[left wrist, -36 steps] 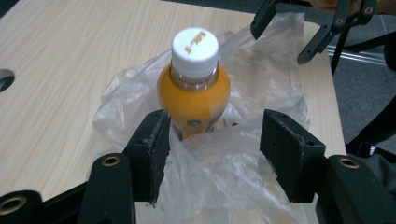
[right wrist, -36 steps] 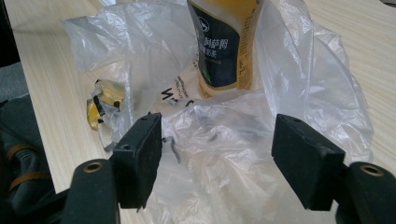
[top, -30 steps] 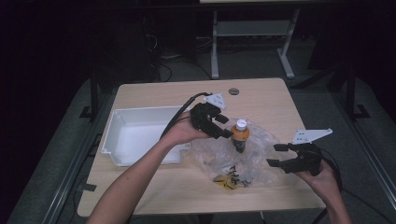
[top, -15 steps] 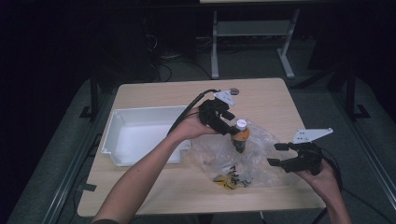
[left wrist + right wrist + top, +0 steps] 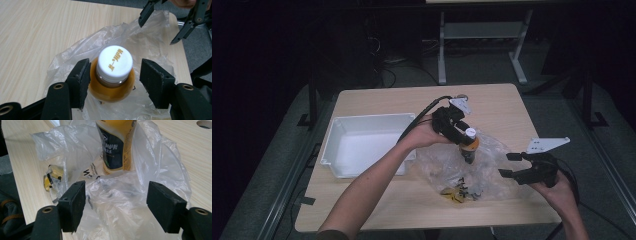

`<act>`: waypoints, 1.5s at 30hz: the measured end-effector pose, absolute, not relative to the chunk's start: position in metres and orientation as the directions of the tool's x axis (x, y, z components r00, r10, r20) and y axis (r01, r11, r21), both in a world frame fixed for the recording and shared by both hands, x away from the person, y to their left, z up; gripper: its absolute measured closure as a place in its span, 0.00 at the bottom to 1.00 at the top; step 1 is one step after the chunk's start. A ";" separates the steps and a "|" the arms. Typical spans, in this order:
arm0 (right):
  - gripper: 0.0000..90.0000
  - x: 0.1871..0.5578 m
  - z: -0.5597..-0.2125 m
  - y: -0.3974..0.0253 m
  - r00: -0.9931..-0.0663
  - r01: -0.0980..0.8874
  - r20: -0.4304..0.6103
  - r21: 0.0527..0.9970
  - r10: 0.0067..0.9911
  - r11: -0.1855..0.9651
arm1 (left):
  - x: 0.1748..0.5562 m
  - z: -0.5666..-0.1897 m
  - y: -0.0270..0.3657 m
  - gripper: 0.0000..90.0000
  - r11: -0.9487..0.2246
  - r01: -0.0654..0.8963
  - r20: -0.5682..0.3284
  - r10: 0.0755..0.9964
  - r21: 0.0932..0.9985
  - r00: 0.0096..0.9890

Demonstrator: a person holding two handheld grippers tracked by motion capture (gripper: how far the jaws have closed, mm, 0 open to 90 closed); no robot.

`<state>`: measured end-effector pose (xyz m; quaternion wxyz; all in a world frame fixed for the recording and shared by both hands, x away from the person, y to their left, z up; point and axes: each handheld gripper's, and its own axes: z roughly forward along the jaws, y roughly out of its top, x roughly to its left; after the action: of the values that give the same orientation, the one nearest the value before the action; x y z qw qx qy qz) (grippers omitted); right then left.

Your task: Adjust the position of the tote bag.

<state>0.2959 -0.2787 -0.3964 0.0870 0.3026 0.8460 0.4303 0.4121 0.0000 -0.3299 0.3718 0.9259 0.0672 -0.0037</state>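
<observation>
With jaws spread around the white-capped orange drink bottle (image 5: 113,75) standing in the crumpled clear plastic bag (image 5: 492,172), the left gripper (image 5: 458,131) seems poised to grasp, while the open right gripper (image 5: 524,169) waits at four o'clock.

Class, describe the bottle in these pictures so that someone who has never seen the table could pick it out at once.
Start at the wooden table and find the crumpled clear plastic bag right of the white tray. The bottle stands upright in that bag, between the open jaws of the left gripper. Its white cap with gold lettering and its orange-yellow contents mark it out.
</observation>
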 end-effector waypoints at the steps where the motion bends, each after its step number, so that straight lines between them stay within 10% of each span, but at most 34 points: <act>1: 0.34 0.296 -0.396 -0.279 -0.802 0.437 0.113 0.781 0.586 0.447 | 0.413 -0.330 0.000 0.46 -0.716 0.126 -0.058 0.120 0.686 0.991; 45: 0.33 0.294 -0.394 -0.278 -0.804 0.422 0.099 0.790 0.586 0.445 | 0.415 -0.324 -0.011 0.65 -0.766 0.056 -0.007 0.067 0.641 0.998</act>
<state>0.2939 -0.2783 -0.3943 0.0949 0.2983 0.8448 0.4340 0.4146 -0.0105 -0.3237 0.3406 0.9396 0.0329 0.0081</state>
